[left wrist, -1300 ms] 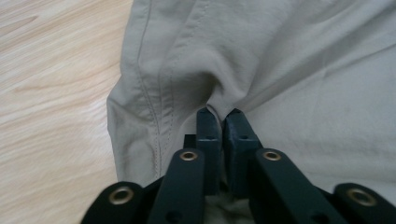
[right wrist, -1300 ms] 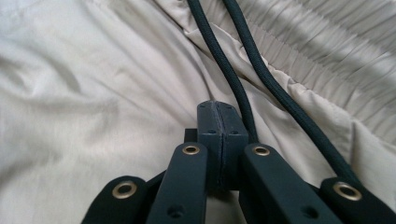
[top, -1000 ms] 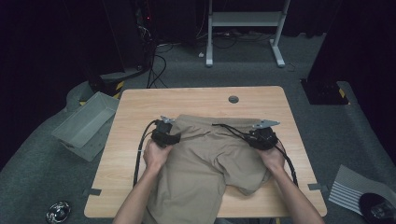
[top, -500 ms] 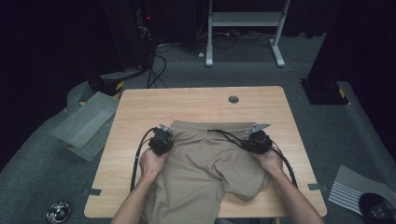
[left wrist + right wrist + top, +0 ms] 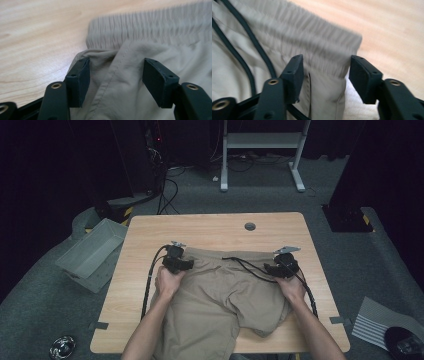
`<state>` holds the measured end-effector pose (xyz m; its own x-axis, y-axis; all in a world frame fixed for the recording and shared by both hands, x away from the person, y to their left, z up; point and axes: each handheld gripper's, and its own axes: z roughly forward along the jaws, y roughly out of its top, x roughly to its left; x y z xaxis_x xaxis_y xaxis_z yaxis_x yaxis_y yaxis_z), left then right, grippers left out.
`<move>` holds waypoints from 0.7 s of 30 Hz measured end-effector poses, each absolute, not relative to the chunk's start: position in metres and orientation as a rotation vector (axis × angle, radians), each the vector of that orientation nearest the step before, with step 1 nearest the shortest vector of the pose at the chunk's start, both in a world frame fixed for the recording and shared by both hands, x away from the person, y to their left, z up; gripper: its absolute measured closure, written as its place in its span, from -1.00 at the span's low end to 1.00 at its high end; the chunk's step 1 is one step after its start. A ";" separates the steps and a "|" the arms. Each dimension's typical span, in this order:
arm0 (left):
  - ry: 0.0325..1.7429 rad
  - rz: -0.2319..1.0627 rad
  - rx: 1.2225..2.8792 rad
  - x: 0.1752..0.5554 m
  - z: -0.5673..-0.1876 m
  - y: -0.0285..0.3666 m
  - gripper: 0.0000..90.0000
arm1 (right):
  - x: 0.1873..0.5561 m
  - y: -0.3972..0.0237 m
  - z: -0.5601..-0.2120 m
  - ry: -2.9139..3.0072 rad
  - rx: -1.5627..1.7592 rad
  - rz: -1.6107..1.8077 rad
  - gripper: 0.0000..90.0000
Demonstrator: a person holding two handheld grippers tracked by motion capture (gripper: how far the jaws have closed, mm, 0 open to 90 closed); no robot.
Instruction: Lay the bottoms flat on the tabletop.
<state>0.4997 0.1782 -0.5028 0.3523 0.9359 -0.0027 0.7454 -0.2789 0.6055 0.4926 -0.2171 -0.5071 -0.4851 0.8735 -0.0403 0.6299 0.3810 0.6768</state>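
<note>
Both tools have slid toward me with the khaki shorts (image 5: 225, 295); my left tool (image 5: 116, 77) and right tool (image 5: 324, 77) gape wide over the waistband on the worktop (image 5: 210, 227).

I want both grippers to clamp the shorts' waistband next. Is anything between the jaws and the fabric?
Mostly no. The left gripper straddles bare shorts below the waistband. Beside the right gripper, a black cable crosses the cloth near one jaw.
</note>
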 end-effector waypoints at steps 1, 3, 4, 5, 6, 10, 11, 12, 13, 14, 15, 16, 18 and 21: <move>1.462 0.488 2.125 0.500 -0.505 0.177 -0.09 | 0.494 -0.217 -0.510 2.268 1.315 0.845 -0.05; 1.456 0.477 2.116 0.499 -0.506 0.179 0.02 | 0.496 -0.217 -0.513 2.276 1.318 0.848 -0.03; 1.454 0.476 2.116 0.499 -0.506 0.179 0.10 | 0.496 -0.217 -0.513 2.276 1.318 0.853 0.05; 1.450 0.475 2.118 0.498 -0.505 0.180 0.21 | 0.497 -0.217 -0.513 2.281 1.313 0.858 0.18; 1.441 0.475 2.120 0.497 -0.505 0.179 0.31 | 0.497 -0.218 -0.513 2.284 1.307 0.860 0.34; 1.376 0.494 2.173 0.494 -0.504 0.172 0.82 | 0.494 -0.218 -0.508 2.301 1.249 0.864 0.84; 1.365 0.515 2.189 0.493 -0.504 0.171 0.88 | 0.493 -0.217 -0.506 2.298 1.231 0.864 0.87; 1.360 0.527 2.190 0.493 -0.503 0.170 0.91 | 0.492 -0.216 -0.504 2.290 1.210 0.866 0.89; 1.358 0.536 2.177 0.492 -0.502 0.171 0.92 | 0.491 -0.216 -0.501 2.279 1.192 0.874 0.90; 1.353 0.545 2.158 0.492 -0.499 0.173 0.93 | 0.491 -0.217 -0.497 2.265 1.189 0.889 0.90; 1.350 0.559 2.132 0.492 -0.495 0.175 0.93 | 0.492 -0.217 -0.493 2.260 1.181 0.892 0.90; 1.347 0.575 2.107 0.492 -0.491 0.177 0.93 | 0.493 -0.217 -0.487 2.249 1.163 0.897 0.90; 1.350 0.616 2.058 0.493 -0.483 0.181 0.93 | 0.497 -0.214 -0.475 2.232 1.142 0.912 0.91; 1.389 0.669 2.005 0.500 -0.481 0.185 0.91 | 0.510 -0.204 -0.466 2.224 1.128 0.879 0.90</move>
<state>0.5002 0.1853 -0.4810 0.3245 0.9436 0.0656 0.6395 -0.2699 0.7199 0.5097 -0.2045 -0.4658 -0.5371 0.8327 -0.1350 0.5154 0.4506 0.7290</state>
